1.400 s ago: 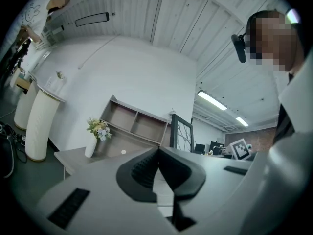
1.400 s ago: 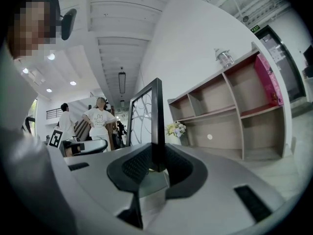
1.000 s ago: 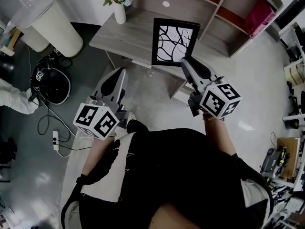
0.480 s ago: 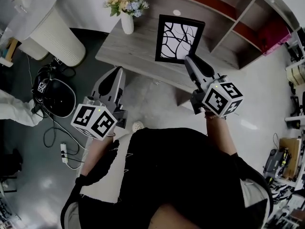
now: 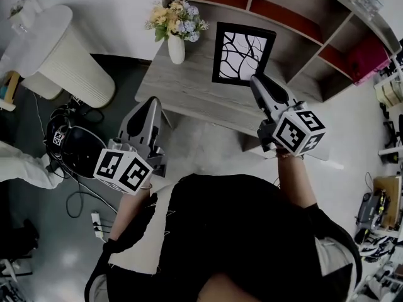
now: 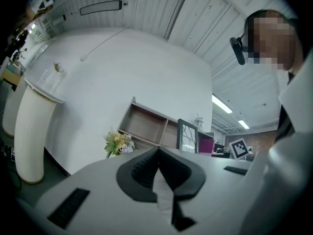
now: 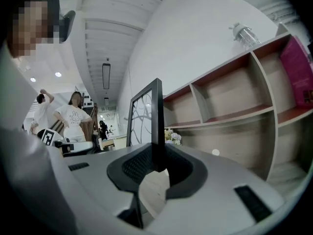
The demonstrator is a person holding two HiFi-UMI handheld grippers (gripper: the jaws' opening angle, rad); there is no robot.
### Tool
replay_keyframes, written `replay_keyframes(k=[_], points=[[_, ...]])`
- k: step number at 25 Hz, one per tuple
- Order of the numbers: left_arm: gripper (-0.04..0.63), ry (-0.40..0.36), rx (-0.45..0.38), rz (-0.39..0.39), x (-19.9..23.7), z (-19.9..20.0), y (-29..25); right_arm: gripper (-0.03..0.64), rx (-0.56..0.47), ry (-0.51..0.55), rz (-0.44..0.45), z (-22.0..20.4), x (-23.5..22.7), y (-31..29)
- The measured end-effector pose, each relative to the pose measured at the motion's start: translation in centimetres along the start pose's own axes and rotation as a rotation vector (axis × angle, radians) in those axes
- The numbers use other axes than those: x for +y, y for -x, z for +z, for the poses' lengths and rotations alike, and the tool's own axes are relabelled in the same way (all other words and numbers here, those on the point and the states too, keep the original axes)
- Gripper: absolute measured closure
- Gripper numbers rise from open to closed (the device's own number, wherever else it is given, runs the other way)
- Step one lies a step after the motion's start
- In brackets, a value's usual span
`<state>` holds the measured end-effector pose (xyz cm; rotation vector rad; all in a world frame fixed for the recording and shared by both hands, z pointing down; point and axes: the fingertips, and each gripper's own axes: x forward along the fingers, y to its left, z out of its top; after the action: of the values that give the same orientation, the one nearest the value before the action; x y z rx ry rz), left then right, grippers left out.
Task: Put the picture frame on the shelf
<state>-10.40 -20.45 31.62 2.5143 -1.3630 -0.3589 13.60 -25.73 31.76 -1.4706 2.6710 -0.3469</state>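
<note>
Two grippers: one in each of the person's hands, both pointing level towards the grey table [image 5: 189, 92]
Right gripper [image 5: 256, 79]: fingers clamped on the lower right corner of the picture frame [image 5: 244, 54], whose black edge stands between the pads
Picture frame: upright, black border, dark branching lines on white; held over the table's far edge, just in front of the shelf [image 5: 296, 11], not yet on it
Left gripper [image 5: 148, 103]: fingers pressed together, nothing between them; near the table's near left corner
Vase of flowers [image 5: 177, 39]: at the table's far left corner, left of the frame
Pink box [image 5: 368, 58]: in a compartment at the shelf's right end
</note>
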Motion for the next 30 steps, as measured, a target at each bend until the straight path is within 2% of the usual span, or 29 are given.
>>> replay_keyframes(k=[4, 9, 14, 18, 21, 25, 30], points=[[0.584, -0.014, -0.008, -0.029, 1.3, 0.4, 1.4, 0.532, -0.022, 0.062, -0.041, 0.4, 0.0, 0.1], [0.584, -0.026, 0.036, -0.044, 4.3, 1.2, 1.6, 0.532, 0.019, 0.085, -0.081, 0.5, -0.1, -2.2], [0.584, 0.001, 0.097, -0.055, 9.3, 1.6, 1.7, 0.532, 0.046, 0.005, -0.078, 0.3, 0.1, -8.4], [0.584, -0.002, 0.129, -0.041, 10.6, 1.3, 2.2, 0.532, 0.085, -0.077, -0.072, -0.2, -0.5, -10.9], [0.584, -0.027, 0.118, -0.024, 11.7, 2.4, 2.5, 0.532, 0.116, -0.125, -0.032, 0.3, -0.4, -13.6], [0.584, -0.034, 0.079, 0.037, 13.5, 4.2, 3.1, 0.532, 0.140, -0.193, -0.001, 0.8, -0.8, -16.7], [0.584, -0.043, 0.065, 0.093, 15.7, 5.3, 3.3, 0.532, 0.135, -0.255, -0.038, 1.6, -3.2, -20.3]])
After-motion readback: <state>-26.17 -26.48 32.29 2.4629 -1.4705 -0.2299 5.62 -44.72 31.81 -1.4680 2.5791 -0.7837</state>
